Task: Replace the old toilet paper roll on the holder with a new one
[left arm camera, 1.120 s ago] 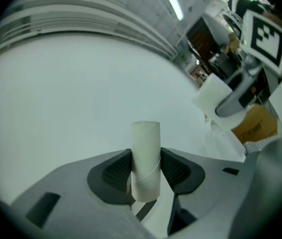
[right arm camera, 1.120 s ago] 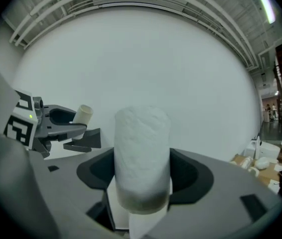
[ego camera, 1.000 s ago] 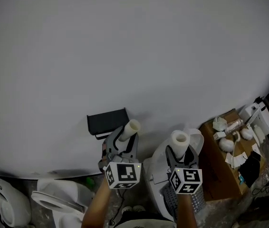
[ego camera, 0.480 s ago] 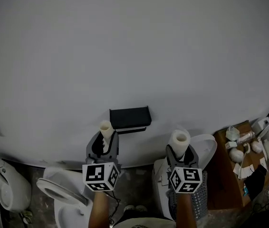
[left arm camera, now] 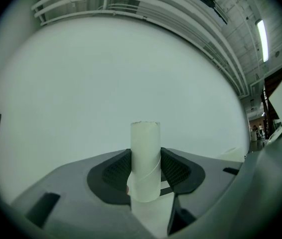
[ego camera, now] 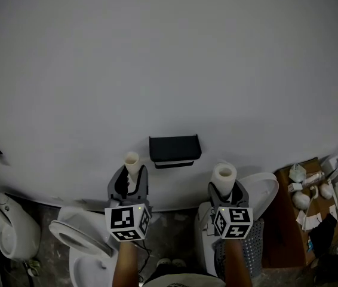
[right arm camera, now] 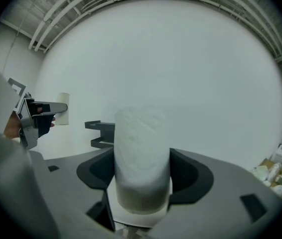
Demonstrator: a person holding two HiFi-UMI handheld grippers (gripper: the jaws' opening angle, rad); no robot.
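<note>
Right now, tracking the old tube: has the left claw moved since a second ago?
Yes. The left claw with the cardboard tube moved left, from beneath the black holder to left of it.

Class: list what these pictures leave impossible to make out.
1. Holder: head view, its top cover hides any spindle; right gripper view, new roll covers its right end.
2. Old tube: left gripper view, lower end sunk between jaws.
3. Clutter on box: head view, too small.

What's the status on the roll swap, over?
Left claw shut on empty cardboard tube. Right claw shut on new roll. Wall holder shows no roll. Nothing visible between new roll and holder.
</note>
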